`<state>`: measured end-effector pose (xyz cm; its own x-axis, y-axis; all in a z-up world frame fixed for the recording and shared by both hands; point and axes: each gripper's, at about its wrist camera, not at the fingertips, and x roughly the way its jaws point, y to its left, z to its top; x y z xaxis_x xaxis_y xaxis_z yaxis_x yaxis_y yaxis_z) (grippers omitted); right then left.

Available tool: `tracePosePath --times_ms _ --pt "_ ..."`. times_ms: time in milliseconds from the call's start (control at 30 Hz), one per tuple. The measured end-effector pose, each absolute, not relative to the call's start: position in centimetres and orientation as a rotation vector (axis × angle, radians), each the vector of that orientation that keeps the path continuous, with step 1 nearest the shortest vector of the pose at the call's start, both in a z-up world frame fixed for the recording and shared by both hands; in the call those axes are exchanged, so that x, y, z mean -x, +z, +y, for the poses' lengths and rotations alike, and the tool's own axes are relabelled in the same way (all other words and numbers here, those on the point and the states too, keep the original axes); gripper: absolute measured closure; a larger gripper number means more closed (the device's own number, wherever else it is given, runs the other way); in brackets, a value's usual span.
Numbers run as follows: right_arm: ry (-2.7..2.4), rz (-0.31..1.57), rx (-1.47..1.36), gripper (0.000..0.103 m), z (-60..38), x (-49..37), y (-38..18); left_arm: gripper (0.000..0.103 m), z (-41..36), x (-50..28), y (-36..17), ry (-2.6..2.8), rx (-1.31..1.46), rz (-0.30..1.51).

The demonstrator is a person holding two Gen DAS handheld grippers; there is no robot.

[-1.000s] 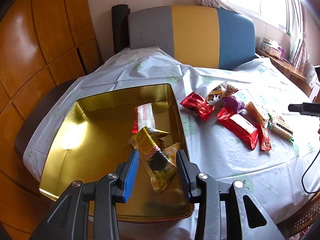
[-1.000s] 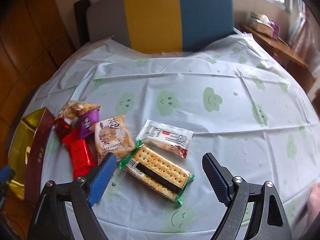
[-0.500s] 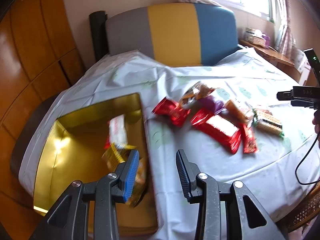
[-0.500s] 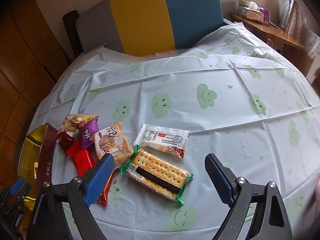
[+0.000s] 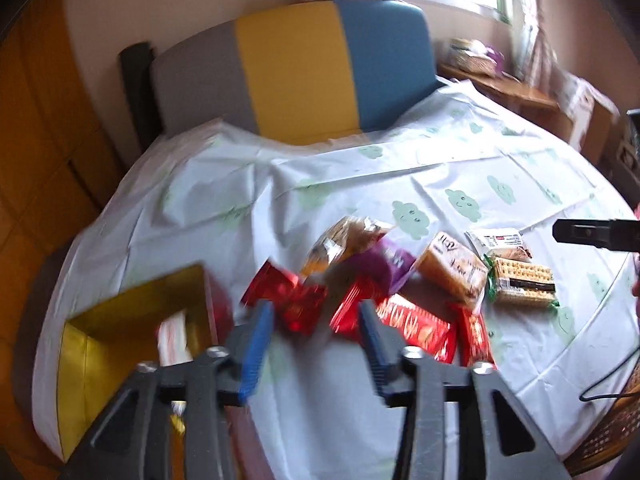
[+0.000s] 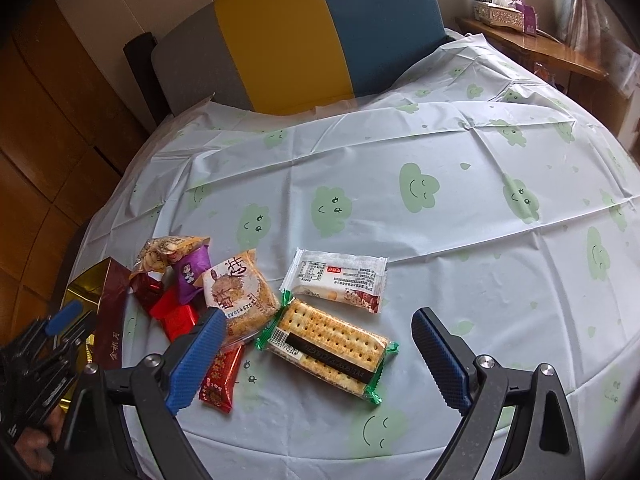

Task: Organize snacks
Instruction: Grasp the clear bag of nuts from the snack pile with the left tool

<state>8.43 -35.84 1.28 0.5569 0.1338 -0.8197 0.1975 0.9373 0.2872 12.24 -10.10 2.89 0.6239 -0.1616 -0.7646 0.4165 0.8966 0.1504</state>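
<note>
A gold tin (image 5: 100,320) sits at the table's left edge with a white snack packet (image 5: 172,340) inside. It also shows in the right wrist view (image 6: 86,284). My left gripper (image 5: 316,344) is open and empty, hovering before red packets (image 5: 296,304). My right gripper (image 6: 316,356) is wide open and empty above a green-wrapped cracker pack (image 6: 328,344). Beside it lie a white packet (image 6: 340,280), a brown cake packet (image 6: 238,292), a purple packet (image 6: 190,272) and small red packets (image 6: 176,316). The left gripper (image 6: 64,318) shows at the left edge.
The round table has a white cloth with green clouds (image 6: 416,184). A grey, yellow and blue chair (image 6: 300,28) stands behind it. A wooden wall (image 6: 48,120) is at the left. A side shelf with a tissue box (image 6: 500,12) is at the right.
My left gripper let the yellow packet fall into the tin, then swung right from over the tin to the red packets. My right gripper stayed open over the cracker pack.
</note>
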Motion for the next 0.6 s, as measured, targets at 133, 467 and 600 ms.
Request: tracePosePath --times_ms 133,467,600 --pt "-0.027 0.983 -0.377 0.008 -35.9 -8.4 1.4 0.039 -12.3 -15.0 1.7 -0.372 -0.386 0.834" --pt "-0.009 0.994 -0.403 0.007 -36.0 -8.6 1.3 0.039 -14.8 -20.5 -1.8 -0.433 -0.393 0.916" --pt "-0.022 0.993 -0.388 0.007 -35.9 -8.6 1.3 0.057 -14.7 -21.2 -2.5 -0.445 -0.338 0.914"
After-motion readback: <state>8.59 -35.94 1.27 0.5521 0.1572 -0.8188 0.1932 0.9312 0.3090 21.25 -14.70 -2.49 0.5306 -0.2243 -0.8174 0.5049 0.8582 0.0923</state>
